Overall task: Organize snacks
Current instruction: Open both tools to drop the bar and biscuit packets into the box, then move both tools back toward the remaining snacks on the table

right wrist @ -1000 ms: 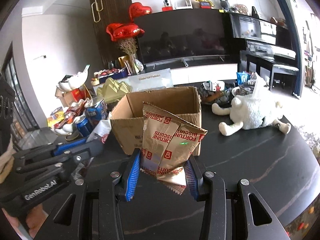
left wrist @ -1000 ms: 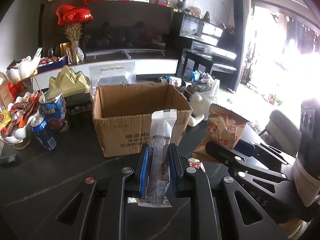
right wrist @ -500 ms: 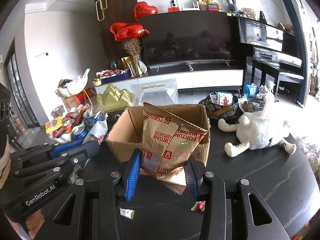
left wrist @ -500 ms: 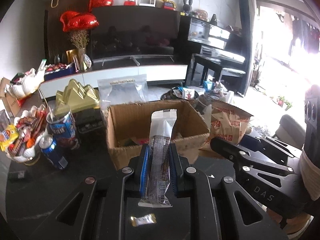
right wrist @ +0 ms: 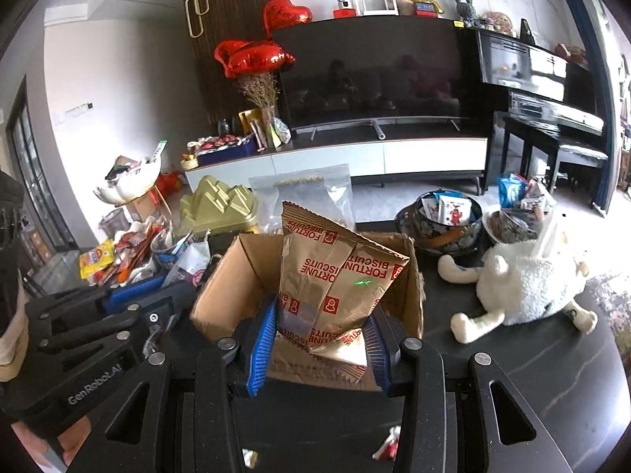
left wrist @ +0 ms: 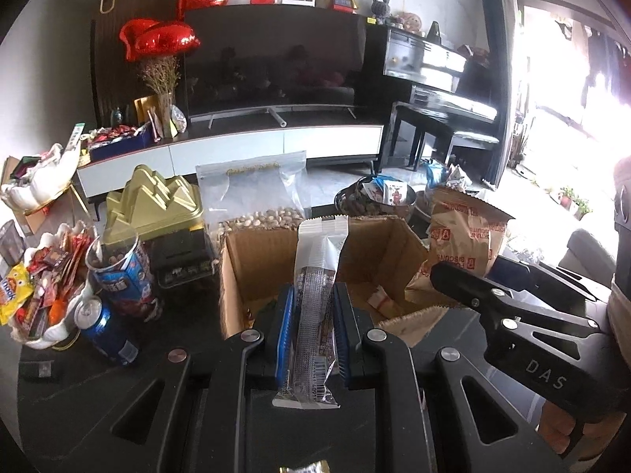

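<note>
Over the box (left wrist: 315, 272), at 12 o'clock from both cameras, two snacks are held, neither yet released. Left gripper (left wrist: 311, 327) is clamped on a slim clear-wrapped bar (left wrist: 317, 299), upright. Right gripper (right wrist: 319, 339) is clamped on a tan biscuit bag (right wrist: 335, 272), crumpled, print inverted. A few packets are seen in the box. Loose sweets remain on the worktop (right wrist: 512, 386); task judged partway.

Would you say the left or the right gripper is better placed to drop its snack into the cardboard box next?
Probably the right gripper: its biscuit bag already hangs over the open cardboard box. The left gripper holds its clear snack bar nearer the box's front wall.
</note>
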Available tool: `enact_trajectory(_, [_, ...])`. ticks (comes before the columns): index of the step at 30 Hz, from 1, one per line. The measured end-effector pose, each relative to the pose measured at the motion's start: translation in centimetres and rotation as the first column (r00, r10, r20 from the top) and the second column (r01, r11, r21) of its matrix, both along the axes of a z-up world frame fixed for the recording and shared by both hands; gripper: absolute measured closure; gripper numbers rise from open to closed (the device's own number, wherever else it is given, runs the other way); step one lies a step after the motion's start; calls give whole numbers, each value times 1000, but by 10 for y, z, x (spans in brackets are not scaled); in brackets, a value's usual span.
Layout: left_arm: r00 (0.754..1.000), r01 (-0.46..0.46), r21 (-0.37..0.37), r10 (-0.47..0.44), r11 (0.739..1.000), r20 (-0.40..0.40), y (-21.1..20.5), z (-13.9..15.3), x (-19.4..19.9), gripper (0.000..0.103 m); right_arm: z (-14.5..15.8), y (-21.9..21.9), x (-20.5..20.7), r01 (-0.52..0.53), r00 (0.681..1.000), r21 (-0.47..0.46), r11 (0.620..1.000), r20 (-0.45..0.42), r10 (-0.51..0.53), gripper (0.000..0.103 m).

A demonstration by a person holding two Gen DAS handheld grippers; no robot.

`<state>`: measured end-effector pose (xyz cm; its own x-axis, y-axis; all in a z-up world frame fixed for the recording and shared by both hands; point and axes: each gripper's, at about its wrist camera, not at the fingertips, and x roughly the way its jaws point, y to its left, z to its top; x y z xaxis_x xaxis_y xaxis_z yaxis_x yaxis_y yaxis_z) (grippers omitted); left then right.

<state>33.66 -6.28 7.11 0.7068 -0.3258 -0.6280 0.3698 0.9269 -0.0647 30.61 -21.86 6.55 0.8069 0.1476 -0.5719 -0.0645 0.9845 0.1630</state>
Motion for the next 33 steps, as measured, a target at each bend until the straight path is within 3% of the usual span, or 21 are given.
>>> enact_trajectory(15, [998,-38,8,38,999,-43,-11,-39,72,81,-40,-1,66,-9,998,-33,999,-56,8,59])
enact_trajectory(17, [997,-66,24,66,998,-25,-10,-42,73,75,-43,-3,71,1,998,-44,999,-65,-4,53])
enact_trajectory(20, [997,-82,43,81,996,7,-7,-42,63,65,-48,-9,70,19,998,-36,999,-66,-21,50])
enact_trajectory(33, [998,-51,16,51,999,45,7,-22,-9,61,-33,4,0,5,1000,-51,999,3,-5,47])
